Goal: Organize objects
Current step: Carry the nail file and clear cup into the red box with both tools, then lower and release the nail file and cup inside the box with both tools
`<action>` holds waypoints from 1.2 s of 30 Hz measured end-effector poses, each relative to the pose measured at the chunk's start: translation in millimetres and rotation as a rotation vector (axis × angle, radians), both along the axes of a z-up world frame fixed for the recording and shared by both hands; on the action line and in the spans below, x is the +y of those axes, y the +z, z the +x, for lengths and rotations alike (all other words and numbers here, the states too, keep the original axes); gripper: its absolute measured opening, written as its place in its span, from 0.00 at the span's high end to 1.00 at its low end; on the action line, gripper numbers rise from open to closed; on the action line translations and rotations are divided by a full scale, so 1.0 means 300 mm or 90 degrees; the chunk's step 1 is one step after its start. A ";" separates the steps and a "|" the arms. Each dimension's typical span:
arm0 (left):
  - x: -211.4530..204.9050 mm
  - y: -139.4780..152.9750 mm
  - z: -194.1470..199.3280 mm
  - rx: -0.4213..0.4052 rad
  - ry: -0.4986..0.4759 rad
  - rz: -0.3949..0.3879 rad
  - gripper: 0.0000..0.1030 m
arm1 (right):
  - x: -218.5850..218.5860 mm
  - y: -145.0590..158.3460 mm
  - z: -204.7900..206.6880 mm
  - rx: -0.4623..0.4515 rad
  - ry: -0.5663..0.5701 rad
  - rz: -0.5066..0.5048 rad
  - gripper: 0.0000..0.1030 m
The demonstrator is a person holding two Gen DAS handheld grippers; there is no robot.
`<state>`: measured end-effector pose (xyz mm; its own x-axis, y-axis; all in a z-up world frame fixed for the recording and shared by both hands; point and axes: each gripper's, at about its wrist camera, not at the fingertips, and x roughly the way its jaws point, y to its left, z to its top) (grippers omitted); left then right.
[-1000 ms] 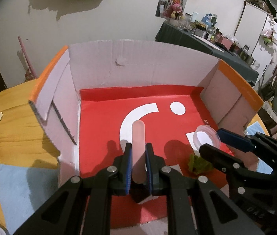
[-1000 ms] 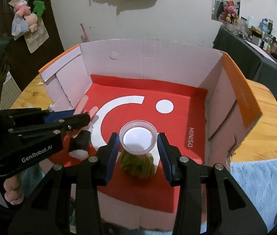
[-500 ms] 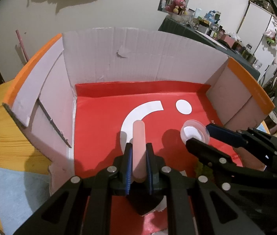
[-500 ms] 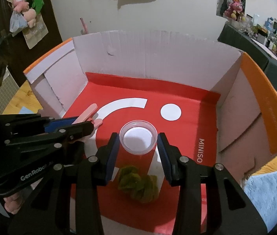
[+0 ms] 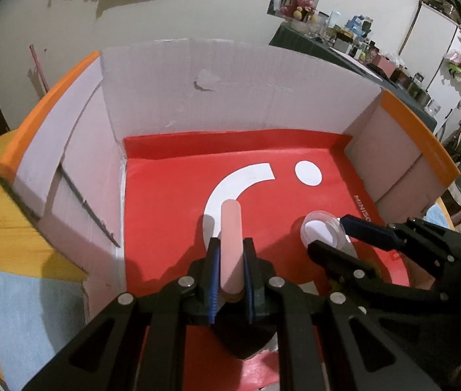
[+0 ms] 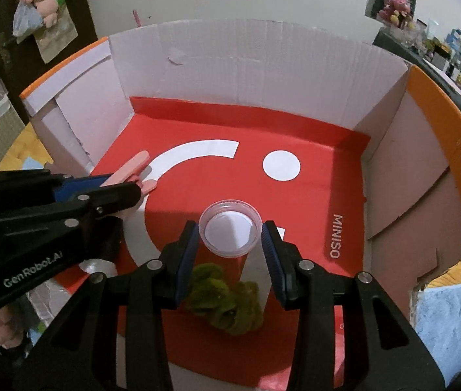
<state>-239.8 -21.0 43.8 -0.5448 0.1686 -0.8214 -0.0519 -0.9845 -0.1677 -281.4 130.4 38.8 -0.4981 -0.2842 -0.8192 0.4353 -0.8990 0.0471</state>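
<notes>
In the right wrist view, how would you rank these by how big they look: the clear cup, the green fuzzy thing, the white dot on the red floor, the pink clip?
Largest to smallest, as they look:
1. Green fuzzy thing, though part is hidden by a finger.
2. Clear cup, held nearer the camera, which inflates it.
3. Pink clip and white dot: too alike to rank.

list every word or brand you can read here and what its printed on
"MINISO": white letters on the red bag lining the box floor, by its right edge, seen in both views.
"GenRobot.AI": white letters on the body of the left gripper, in the right wrist view.
Faint print runs along the orange flap of the box; too blurred to read.
Labels on the far shelf clutter: too small to read.
</notes>
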 end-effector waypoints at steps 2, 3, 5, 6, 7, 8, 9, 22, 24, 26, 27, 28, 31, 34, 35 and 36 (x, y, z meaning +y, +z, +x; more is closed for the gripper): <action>0.005 0.000 0.005 -0.001 -0.001 -0.003 0.87 | 0.012 0.001 0.003 -0.003 0.003 0.004 0.63; 0.008 -0.001 0.006 -0.001 -0.002 -0.004 0.87 | 0.021 0.002 0.003 -0.007 0.002 0.002 0.63; 0.013 -0.005 0.001 -0.003 -0.001 -0.006 0.87 | 0.031 -0.001 -0.001 -0.015 -0.002 -0.003 0.63; 0.014 -0.008 -0.002 -0.005 0.000 -0.006 0.87 | 0.033 -0.004 -0.003 -0.018 -0.003 -0.003 0.63; 0.014 -0.015 -0.004 -0.009 -0.001 -0.004 0.87 | 0.032 -0.004 -0.003 -0.018 -0.004 -0.002 0.63; 0.014 -0.022 -0.008 -0.014 -0.001 -0.002 0.87 | 0.032 -0.003 -0.003 -0.017 -0.006 0.002 0.63; 0.013 -0.028 -0.010 -0.018 0.000 0.000 0.87 | 0.031 -0.002 -0.004 -0.016 -0.008 0.005 0.63; 0.013 -0.039 -0.019 -0.018 0.002 0.002 0.87 | 0.036 0.002 -0.009 -0.019 -0.010 0.005 0.62; 0.013 -0.039 -0.019 -0.018 0.003 0.002 0.87 | 0.040 0.000 -0.009 -0.020 -0.011 0.003 0.61; 0.014 -0.041 -0.020 -0.018 0.002 0.004 0.87 | 0.044 -0.004 -0.013 -0.026 -0.010 -0.001 0.61; 0.013 -0.042 -0.020 -0.018 0.002 0.006 0.87 | 0.049 -0.010 -0.016 -0.029 -0.009 -0.004 0.61; 0.013 -0.043 -0.019 -0.018 0.001 0.006 0.87 | 0.050 -0.013 -0.016 -0.032 -0.009 -0.005 0.61; 0.013 -0.042 -0.019 -0.018 0.002 0.007 0.86 | 0.050 -0.013 -0.012 -0.032 -0.009 -0.007 0.61; 0.010 -0.042 -0.016 -0.016 0.004 0.009 0.80 | 0.048 -0.011 -0.008 -0.035 -0.009 -0.014 0.61; 0.009 -0.041 -0.015 -0.016 0.004 0.009 0.79 | 0.050 -0.011 -0.007 -0.035 -0.010 -0.015 0.61; 0.010 -0.040 -0.015 -0.015 0.005 0.008 0.78 | 0.053 -0.009 -0.004 -0.035 -0.010 -0.015 0.61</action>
